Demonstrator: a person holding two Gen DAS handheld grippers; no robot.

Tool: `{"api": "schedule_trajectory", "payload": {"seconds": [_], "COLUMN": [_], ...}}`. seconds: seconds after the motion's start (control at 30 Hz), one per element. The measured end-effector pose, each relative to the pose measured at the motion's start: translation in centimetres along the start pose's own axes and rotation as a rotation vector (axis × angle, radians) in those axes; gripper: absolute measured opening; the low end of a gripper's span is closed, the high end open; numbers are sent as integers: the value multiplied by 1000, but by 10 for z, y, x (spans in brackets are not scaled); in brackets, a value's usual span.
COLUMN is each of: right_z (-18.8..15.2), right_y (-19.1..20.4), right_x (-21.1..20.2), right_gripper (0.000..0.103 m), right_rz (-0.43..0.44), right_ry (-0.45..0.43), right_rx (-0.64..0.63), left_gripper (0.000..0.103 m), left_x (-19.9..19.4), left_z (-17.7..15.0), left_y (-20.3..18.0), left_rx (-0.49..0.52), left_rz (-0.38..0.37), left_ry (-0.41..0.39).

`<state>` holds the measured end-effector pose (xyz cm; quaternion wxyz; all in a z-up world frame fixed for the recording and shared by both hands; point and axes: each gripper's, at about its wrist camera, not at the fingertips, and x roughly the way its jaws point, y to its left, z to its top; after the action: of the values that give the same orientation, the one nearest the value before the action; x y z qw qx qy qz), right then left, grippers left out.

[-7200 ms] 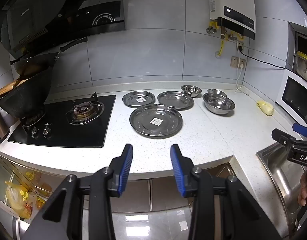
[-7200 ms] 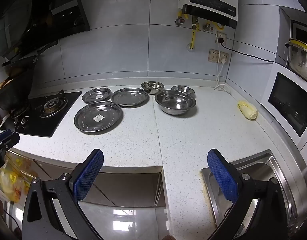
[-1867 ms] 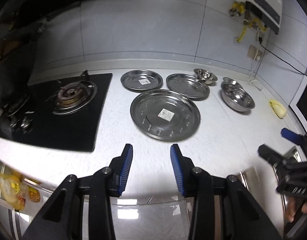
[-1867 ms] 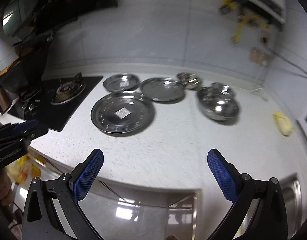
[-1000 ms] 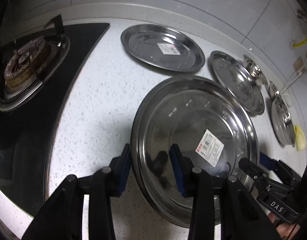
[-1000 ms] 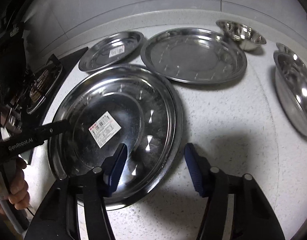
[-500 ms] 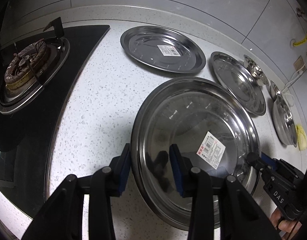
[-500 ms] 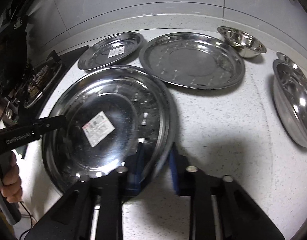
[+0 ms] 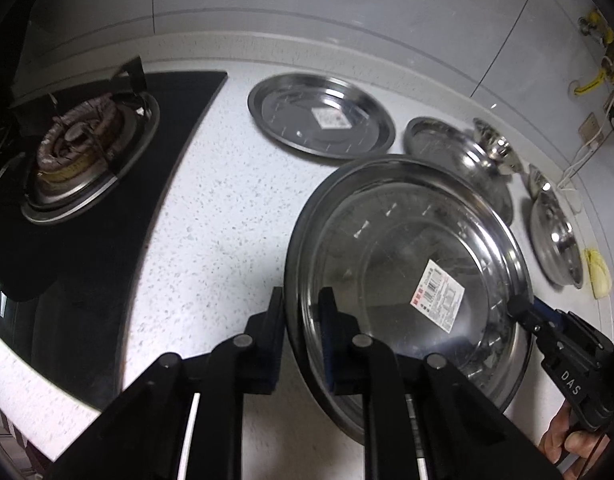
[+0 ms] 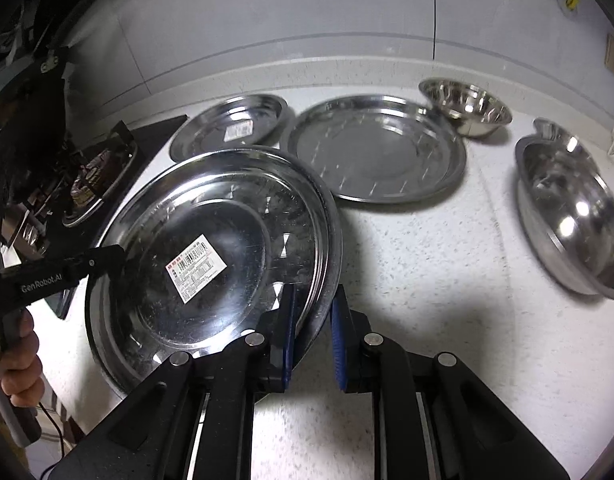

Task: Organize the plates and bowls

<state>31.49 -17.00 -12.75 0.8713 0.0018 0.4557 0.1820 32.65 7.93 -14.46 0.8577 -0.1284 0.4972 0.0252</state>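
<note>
The largest steel plate (image 9: 407, 264), with a barcode sticker, is held tilted above the white counter. My left gripper (image 9: 301, 312) is shut on its left rim, and my right gripper (image 10: 313, 312) is shut on its right rim (image 10: 327, 240). The right gripper also shows in the left wrist view (image 9: 525, 310), and the left gripper in the right wrist view (image 10: 107, 258). Behind lie a small plate with a sticker (image 9: 321, 114) (image 10: 231, 126) and a medium plate (image 10: 377, 152) (image 9: 455, 152). A small bowl (image 10: 465, 106) and a large bowl (image 10: 571, 204) stand to the right.
A black gas hob with a burner (image 9: 79, 148) lies left of the plates. A yellow cloth (image 9: 597, 272) lies at the far right of the counter (image 9: 223, 216). Tiled wall runs behind. A second small bowl (image 9: 541, 184) peeks out behind the large bowl.
Both grippers have closed on the big plate's opposite rims. The plate has come up off the counter and tilted.
</note>
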Motion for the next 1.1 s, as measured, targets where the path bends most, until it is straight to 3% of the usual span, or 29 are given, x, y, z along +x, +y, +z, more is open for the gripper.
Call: {"api": "schedule_trajectory", "payload": {"seconds": [0.27,0.6,0.9,1.1], "right_z": [-9,-31,-34,-29], "right_y": [3,8,18,34], "right_x": [-54,-116,-131,-128], "right_gripper": [15,15,15,15], "right_rz": [33,71,21,-33], "right_ry": [-70,-78,-71,-30], "right_rx": [-2,-3,1,26], "left_gripper": [15,15,15,15], "left_x": [-54,-123,-126,-132], "left_z": [-14,-44,-46,-30], "left_y": [-15,-36,-22,-2], "left_rx": [-11,-11,-3,54], "left_rz": [-20,-13,-97,-203], "left_ry": [-37,-52,-27,-20]}}
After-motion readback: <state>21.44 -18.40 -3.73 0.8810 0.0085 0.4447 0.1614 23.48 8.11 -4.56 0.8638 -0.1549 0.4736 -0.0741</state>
